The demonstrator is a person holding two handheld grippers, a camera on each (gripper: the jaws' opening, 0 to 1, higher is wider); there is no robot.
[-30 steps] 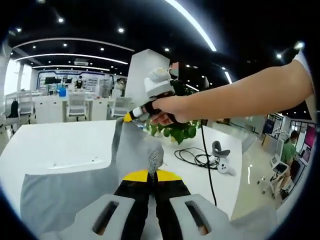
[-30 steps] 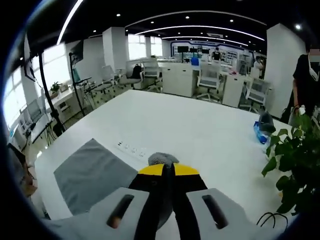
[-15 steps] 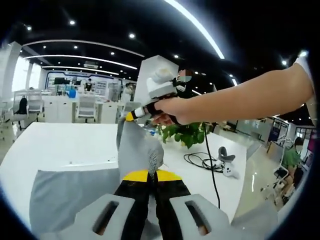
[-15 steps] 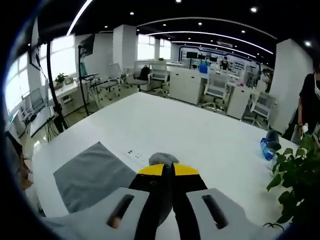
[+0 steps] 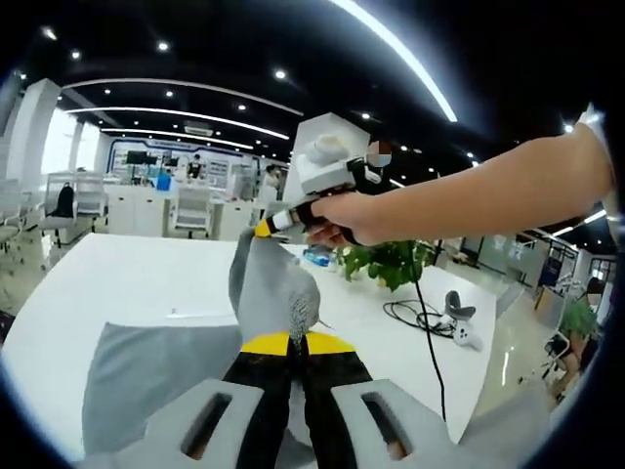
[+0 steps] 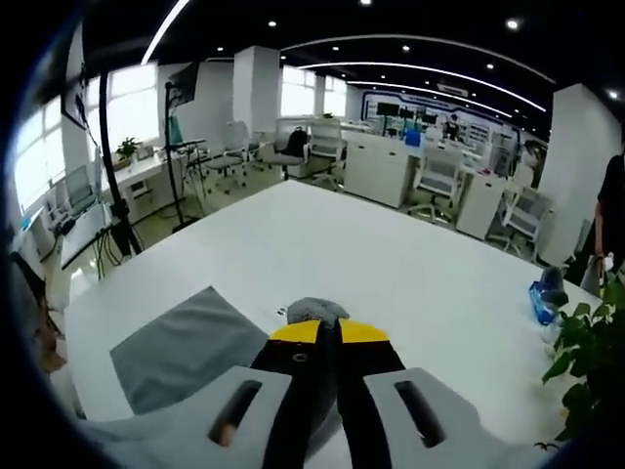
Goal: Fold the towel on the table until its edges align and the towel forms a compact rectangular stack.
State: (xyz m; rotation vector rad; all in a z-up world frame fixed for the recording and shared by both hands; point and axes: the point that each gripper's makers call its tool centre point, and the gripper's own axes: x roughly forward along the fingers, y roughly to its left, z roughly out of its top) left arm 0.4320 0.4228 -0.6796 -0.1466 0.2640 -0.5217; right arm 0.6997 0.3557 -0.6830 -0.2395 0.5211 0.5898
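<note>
Grey towel (image 5: 156, 366) hangs lifted off the white table (image 5: 117, 278), its raised edge stretched between both tongs: left gripper (image 5: 296, 342) and right gripper (image 6: 327, 330) each clamp a corner, jaws closed on cloth; the rest lies below, toward the near-left.

No text, label, brand, number or sign is legible in either view.

an open-plan office is shown: rows of white desks (image 6: 391, 166) and swivel chairs (image 6: 437, 186), ceiling light strips (image 6: 430, 68), large windows (image 6: 132, 112).
</note>
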